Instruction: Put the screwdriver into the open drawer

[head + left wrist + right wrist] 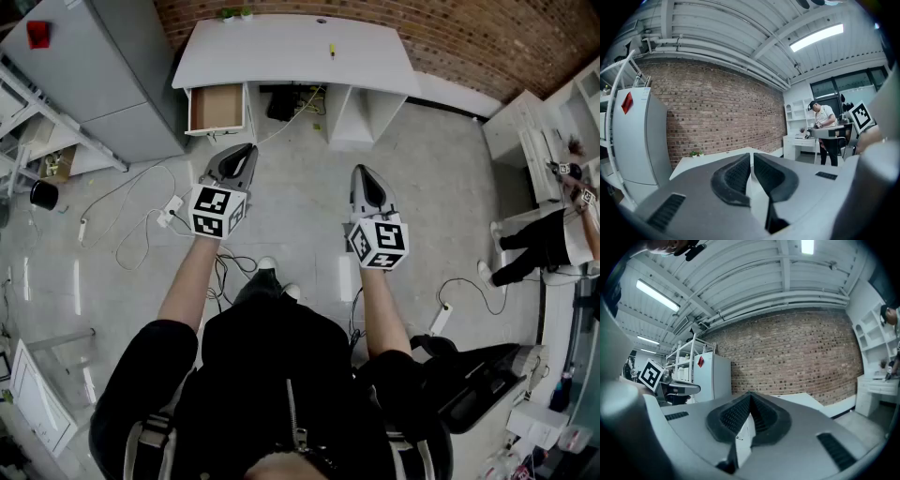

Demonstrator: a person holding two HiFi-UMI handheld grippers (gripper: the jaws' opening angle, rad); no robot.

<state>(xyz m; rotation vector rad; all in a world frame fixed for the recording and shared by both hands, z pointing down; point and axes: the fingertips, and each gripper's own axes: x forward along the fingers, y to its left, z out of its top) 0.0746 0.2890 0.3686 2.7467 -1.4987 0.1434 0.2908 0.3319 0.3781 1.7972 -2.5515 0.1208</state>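
Only the head view shows the task's things. The screwdriver, a small yellow stick, lies on the white desk, right of the desk's middle. The drawer hangs open under the desk's left end, a shallow box with a bare wood-coloured bottom and white sides. Both claws are held out level over the grey floor, well short of the desk. The left claw points toward the drawer and the right claw toward the desk's right leg. Loose cables trail on the floor left of the desk, and a grey cabinet with a red tag stands beyond the desk's left end.

The gripper views show what the head view misses: a red brick wall behind the desk and a ribbed white ceiling with strip lights. They also show the black pads, ridged and curved, set in smooth grey shells. The left claw is clenched to a thin slit with nothing in it. The right claw is fully clenched, tips meeting, also empty. The left gripper view alone shows a person standing upright at a white counter, far to the right of the desk.
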